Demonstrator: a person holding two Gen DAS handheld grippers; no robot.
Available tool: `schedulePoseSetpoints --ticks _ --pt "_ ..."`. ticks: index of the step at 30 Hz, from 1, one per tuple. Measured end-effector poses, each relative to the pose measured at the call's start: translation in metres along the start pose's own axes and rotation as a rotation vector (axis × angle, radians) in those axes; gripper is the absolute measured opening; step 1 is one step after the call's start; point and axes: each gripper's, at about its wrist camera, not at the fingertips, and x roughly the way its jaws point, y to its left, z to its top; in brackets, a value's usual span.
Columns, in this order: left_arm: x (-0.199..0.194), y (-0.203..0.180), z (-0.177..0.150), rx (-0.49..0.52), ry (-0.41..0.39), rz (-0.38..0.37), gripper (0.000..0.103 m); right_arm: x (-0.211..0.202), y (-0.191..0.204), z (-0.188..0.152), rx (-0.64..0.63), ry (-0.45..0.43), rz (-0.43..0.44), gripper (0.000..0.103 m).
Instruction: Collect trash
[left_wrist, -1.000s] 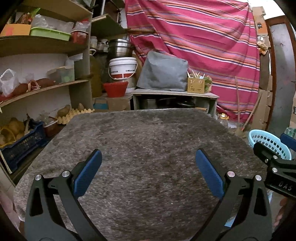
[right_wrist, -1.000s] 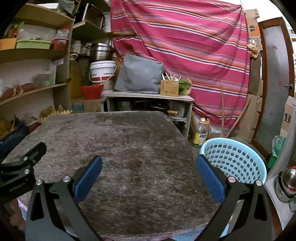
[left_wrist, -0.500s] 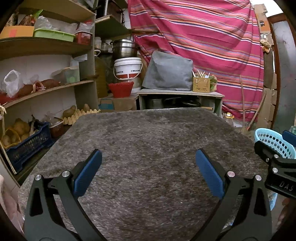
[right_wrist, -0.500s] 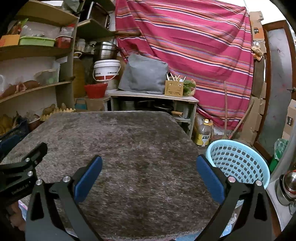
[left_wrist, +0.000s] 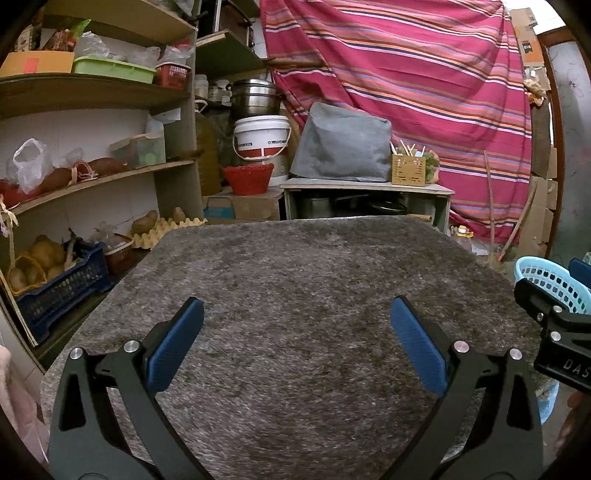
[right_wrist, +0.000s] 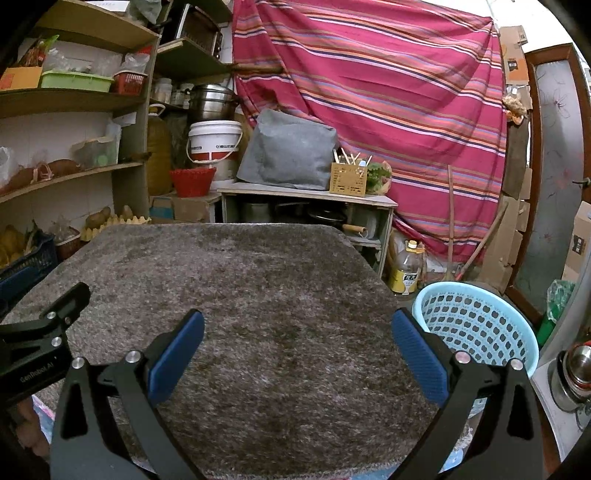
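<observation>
— Blue-padded left gripper (left_wrist: 295, 332)?
— Spread wide, level above shaggy grey-brown table mat (left_wrist: 295, 266).
— Blue-padded right gripper (right_wrist: 297, 343)?
— Likewise spread, empty; round light-blue perforated plastic basket (right_wrist: 476, 325) just beside mat's right edge.

left wrist: low over rug (left_wrist: 295, 295), facing shelves | right wrist: same, shares rug

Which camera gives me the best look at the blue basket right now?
The right wrist view: the basket shows nearly whole there, open rim and perforated wall, beside the table's right edge. In the left wrist view only a slice of it shows at the far right, partly behind the right gripper.
</observation>
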Motion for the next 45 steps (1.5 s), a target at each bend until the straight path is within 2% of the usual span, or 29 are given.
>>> schedulePoseSetpoints --ticks 45 --pt "0.001 0.008 0.002 -0.010 -0.008 0.023 0.098 0.000 0.000 0.003 0.002 0.002 -0.003 0.099"
